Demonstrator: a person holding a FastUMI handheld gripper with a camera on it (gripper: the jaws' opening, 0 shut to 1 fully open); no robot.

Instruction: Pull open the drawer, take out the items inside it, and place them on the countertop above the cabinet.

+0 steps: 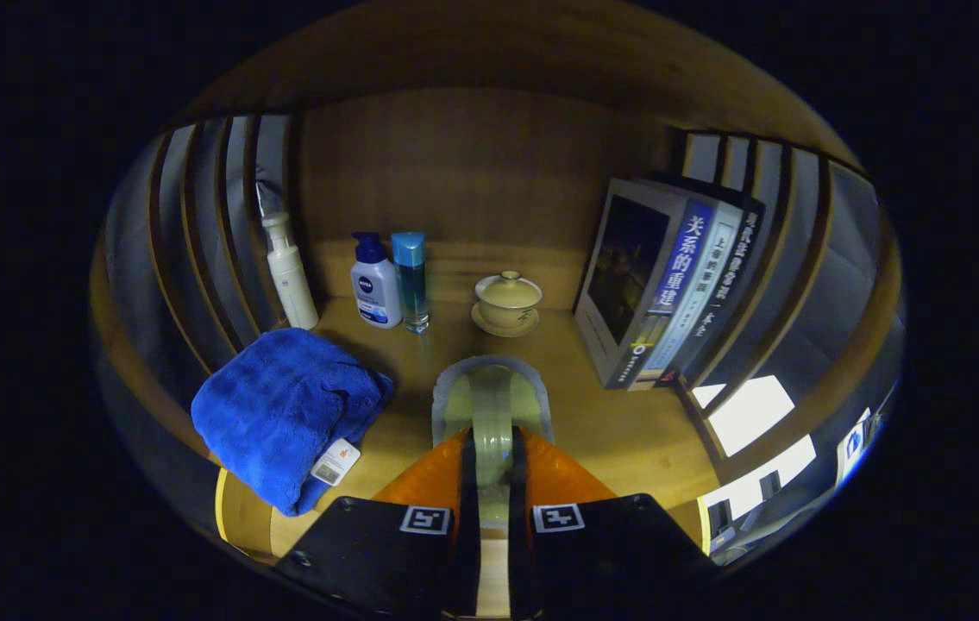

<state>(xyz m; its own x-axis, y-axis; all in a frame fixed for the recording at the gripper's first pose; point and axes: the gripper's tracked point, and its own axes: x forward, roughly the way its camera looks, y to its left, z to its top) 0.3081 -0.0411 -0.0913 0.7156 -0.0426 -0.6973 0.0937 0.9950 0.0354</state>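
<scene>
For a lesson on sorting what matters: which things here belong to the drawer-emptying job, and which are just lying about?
Job: gripper, jaws shut on the pale green item; countertop.
Lying about, seemingly: blue towel; white pump bottle; blue-topped pump bottle; clear bottle; lidded cup; books.

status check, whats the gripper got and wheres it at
Gripper shut on pale green dish, over the countertop. Blue towel beside it, lidded teacup beyond. Nothing in the way.
</scene>
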